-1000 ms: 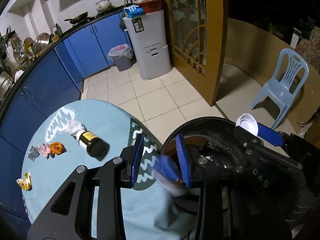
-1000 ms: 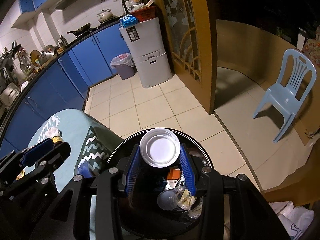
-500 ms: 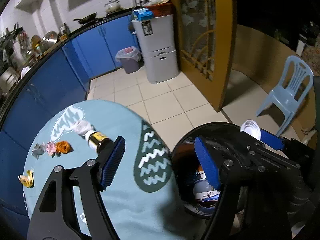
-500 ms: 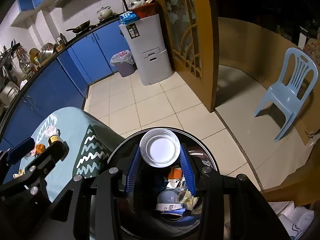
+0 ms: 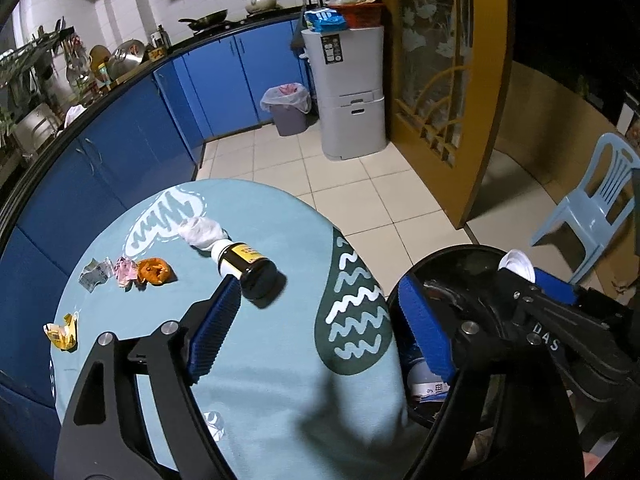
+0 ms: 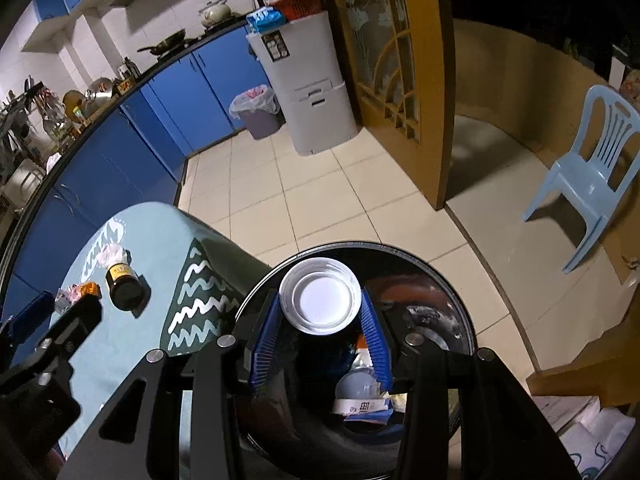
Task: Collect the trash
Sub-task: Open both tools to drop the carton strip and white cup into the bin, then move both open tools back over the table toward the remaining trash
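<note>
**Cup held over the bin, left jaws spread wide**

The right gripper (image 6: 320, 332) hangs over the black trash bin (image 6: 448, 280) beside the table, its jaws closed on a clear plastic cup (image 6: 320, 295) seen bottom-on; the blue pads press on the cup's two sides. Inside the bin lie a pale blue rounded container (image 6: 356, 386), a white strip with print and some orange scrap.

The left gripper (image 5: 320, 332) straddles the edge of the surface (image 5: 280, 380) and the bin (image 5: 452, 252). Its jaws have just been opening and now stand wide apart with nothing between them; one pad is over the light blue cloth, the other over the bin's mouth.

On the surface more trash waits: a dark brown bottle (image 5: 248, 266) with a yellow label lying on its side, a crumpled white tissue (image 5: 200, 232) touching its neck, an orange wad (image 5: 154, 271) just beside a pink wrapper (image 5: 125, 272) and a grey-white wrapper (image 5: 95, 274), and a yellow wrapper (image 5: 61, 332) nearer the edge. A small clear scrap (image 5: 212, 420) lies close under the left gripper.
</note>
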### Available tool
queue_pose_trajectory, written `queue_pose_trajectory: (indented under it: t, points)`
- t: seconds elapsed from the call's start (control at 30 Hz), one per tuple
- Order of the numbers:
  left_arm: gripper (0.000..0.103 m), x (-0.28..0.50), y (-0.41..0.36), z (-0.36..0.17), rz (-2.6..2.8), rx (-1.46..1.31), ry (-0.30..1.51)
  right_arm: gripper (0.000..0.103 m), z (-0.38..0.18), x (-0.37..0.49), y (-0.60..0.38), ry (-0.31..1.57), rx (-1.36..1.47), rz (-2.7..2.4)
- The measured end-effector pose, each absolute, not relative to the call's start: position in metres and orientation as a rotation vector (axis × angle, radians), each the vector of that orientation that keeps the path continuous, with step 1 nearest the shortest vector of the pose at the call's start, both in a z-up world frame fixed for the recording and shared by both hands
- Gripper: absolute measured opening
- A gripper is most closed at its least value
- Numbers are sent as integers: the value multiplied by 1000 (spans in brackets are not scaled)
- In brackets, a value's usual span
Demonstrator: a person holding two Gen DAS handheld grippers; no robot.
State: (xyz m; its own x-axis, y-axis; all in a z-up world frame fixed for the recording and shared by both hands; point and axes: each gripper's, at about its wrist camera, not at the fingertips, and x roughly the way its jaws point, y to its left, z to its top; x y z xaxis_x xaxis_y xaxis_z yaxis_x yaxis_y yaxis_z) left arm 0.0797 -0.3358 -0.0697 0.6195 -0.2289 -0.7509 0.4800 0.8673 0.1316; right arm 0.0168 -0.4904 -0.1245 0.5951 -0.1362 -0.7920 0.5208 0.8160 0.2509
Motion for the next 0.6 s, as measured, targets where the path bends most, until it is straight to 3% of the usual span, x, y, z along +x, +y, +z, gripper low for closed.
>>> queue_pose_trajectory:
  t: [0.07,0.1,0.6]
  points:
    - [81,81,-333,-70,-414,331,810,63,-126,19,-490,865,496,-401]
    - [81,82,-332,-70,-414,327,811,84,-125,19,-490,865,497,-400]
    - [81,86,-322,-69,-411,304,822,85,-111,23,-477,843,444,-414]
